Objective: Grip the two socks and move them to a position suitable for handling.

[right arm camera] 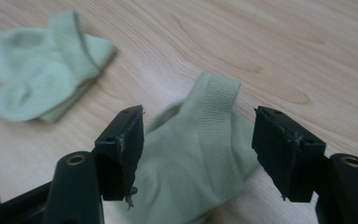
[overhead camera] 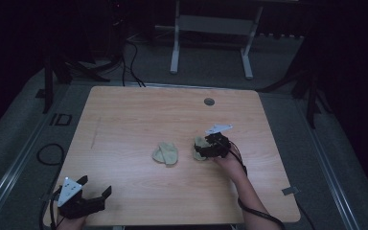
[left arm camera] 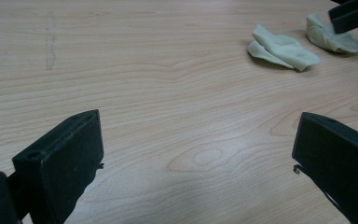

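Two pale green socks lie on the wooden table (overhead camera: pixel 139 110). One crumpled sock (overhead camera: pixel 166 154) (left arm camera: pixel 282 46) (right arm camera: pixel 42 70) rests near the middle. The other sock (overhead camera: pixel 200 142) (left arm camera: pixel 328 37) (right arm camera: pixel 200 158) lies just right of it. My right gripper (overhead camera: pixel 208 147) (right arm camera: pixel 198 135) stands open over this second sock, one jaw on each side of its ribbed cuff, without pinching it. My left gripper (overhead camera: pixel 96 186) (left arm camera: pixel 196 149) is wide open near the front left edge, with bare wood between its jaws. The right gripper (left arm camera: pixel 354 14) also shows at the far right of the left gripper view.
A grey round grommet (overhead camera: pixel 209 101) sits near the table's far edge. A faint pale scuff (overhead camera: pixel 96 132) (left arm camera: pixel 50 42) marks the left part of the tabletop. A white desk frame (overhead camera: pixel 211 38) stands beyond, and a cable loop (overhead camera: pixel 50 154) lies on the floor at left.
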{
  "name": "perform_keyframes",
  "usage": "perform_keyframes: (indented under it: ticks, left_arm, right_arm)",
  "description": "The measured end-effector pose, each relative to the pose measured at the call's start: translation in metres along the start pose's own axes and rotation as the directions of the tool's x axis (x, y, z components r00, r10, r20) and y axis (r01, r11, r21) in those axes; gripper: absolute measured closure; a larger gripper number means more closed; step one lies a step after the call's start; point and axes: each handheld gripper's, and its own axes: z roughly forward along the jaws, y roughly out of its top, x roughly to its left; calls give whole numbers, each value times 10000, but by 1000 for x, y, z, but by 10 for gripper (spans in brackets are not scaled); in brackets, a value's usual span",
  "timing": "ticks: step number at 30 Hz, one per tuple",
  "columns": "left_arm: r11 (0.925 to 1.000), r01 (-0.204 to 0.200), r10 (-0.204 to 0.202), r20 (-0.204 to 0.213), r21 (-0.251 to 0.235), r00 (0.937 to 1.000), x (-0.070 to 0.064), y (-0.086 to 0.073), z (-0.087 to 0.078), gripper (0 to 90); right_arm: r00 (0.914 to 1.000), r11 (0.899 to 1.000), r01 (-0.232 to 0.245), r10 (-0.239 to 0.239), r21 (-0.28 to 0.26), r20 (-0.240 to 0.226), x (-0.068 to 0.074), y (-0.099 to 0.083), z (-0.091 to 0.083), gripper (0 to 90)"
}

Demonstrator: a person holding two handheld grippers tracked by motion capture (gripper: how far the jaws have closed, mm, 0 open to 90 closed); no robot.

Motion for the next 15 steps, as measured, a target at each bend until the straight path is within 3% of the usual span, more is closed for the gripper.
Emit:
perform_keyframes:
  ticks: [4,8,9,12,15]
  left_arm:
    - [10000,75,-75,-6,-35,10000,1,-1,-1,21]
    - [9999,102,-102,-3,-6,9999,3,-1,-1,20]
    - [9999,101,-101,16,15,9999,2,-2,-1,20]
    - [10000,38,-38,55,44,10000,2,-2,0,20]
    - [10000,37,-37,80,59,10000,0,-2,-1,21]
  right_arm:
    - [9999,9990,-56,50,453,129,0,-5,13,401]
    - [9999,9994,-131,128,324,98,1,-9,14,463]
    - [9999,9997,-138,136,201,96,3,-11,14,550]
    - [9999,9999,-114,115,123,-57,5,-11,14,703]
    - [9995,9996,-287,288,60,-161,8,-11,15,788]
